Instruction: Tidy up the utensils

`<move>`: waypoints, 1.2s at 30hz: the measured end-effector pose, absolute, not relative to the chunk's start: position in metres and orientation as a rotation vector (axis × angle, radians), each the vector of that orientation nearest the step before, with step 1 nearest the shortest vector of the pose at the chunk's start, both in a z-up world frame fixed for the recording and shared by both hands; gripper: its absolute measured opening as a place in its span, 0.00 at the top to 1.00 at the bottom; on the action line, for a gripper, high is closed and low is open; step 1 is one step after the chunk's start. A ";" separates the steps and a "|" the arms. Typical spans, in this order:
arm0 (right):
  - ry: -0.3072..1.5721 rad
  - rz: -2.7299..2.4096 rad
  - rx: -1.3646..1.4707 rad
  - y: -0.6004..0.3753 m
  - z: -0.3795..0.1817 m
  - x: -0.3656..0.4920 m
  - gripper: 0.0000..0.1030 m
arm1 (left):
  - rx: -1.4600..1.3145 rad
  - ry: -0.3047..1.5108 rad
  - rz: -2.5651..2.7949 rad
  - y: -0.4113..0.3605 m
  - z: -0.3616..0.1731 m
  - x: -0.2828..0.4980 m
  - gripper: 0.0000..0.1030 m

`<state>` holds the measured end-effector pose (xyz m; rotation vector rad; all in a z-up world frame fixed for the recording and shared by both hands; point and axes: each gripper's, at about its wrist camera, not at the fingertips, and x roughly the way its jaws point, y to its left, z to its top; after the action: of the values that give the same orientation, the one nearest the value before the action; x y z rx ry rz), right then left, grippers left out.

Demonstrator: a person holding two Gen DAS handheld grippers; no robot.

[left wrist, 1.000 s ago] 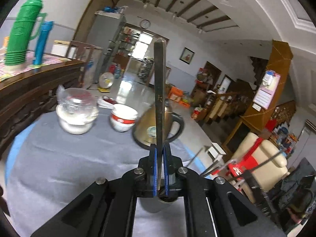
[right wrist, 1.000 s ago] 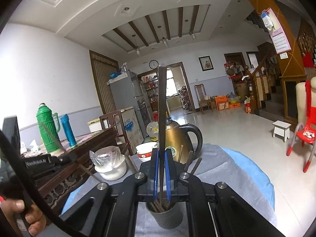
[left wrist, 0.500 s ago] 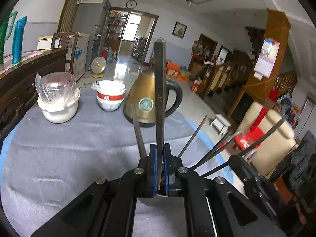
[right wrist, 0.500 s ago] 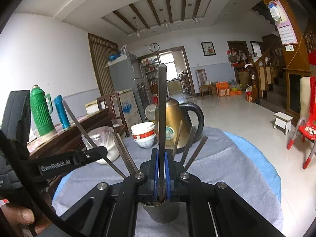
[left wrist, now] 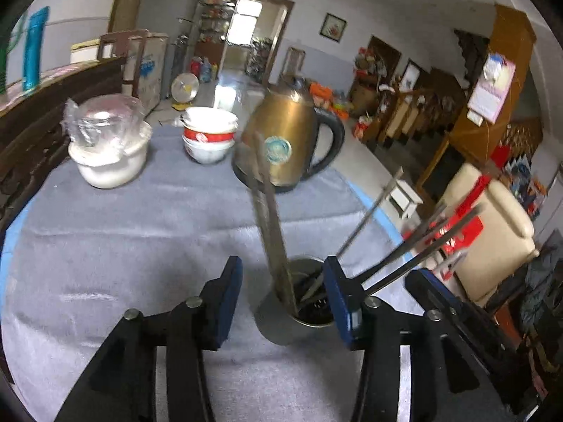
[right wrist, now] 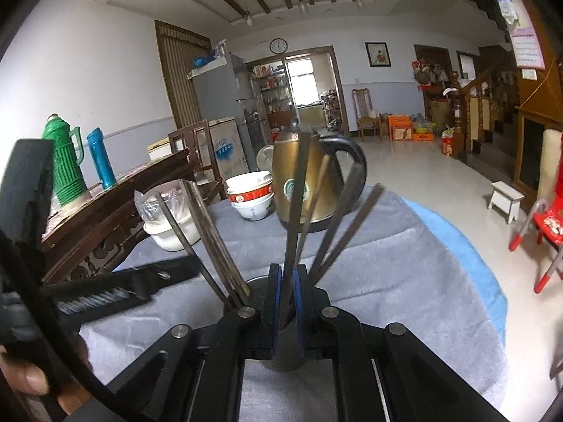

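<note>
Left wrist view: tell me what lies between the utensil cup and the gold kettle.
In the left wrist view, only bare grey cloth lies between the utensil cup and the gold kettle; one leaning utensil crosses above it.

Grey cloth (left wrist: 140, 232) over a blue table edge (right wrist: 468, 246); brass-gold kettle (left wrist: 288, 140) with black handle and a round teal-and-white badge; stacked white bowls (left wrist: 209, 137), the middle one banded red; white pot (left wrist: 109, 165) under clear, glinting plastic. Dull dark-grey metal utensils (right wrist: 295, 211) in a grey steel cup (left wrist: 299, 313); black left gripper (left wrist: 283, 293) and right gripper (right wrist: 285, 302), both with blue pads. Ribbed green flask (right wrist: 65, 165), plain teal bottle (right wrist: 100, 158), dark brown carved sideboard (right wrist: 105, 218), red chair (right wrist: 545, 218)
</note>
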<state>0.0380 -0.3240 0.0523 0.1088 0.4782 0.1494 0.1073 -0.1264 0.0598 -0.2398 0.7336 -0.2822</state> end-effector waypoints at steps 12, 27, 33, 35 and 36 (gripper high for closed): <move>0.379 0.046 0.169 -0.340 0.075 -0.025 0.23 | -0.230 0.699 -0.182 -0.079 0.061 0.066 0.26; 0.559 0.072 0.092 -0.307 0.043 -0.055 0.23 | -0.177 0.757 -0.155 -0.073 0.035 0.030 0.20; 0.553 0.083 0.070 -0.301 0.047 -0.057 0.22 | -0.161 0.749 -0.152 -0.077 0.039 0.024 0.18; 0.555 0.081 0.070 -0.301 0.048 -0.057 0.22 | -0.154 0.749 -0.145 -0.078 0.039 0.025 0.18; 0.554 0.078 0.071 -0.301 0.048 -0.057 0.22 | -0.151 0.748 -0.142 -0.079 0.039 0.025 0.18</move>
<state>-0.0568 -0.3009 0.0477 0.0706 0.5541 0.0782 0.0253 -0.0785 0.0389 -0.1511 0.7476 -0.1417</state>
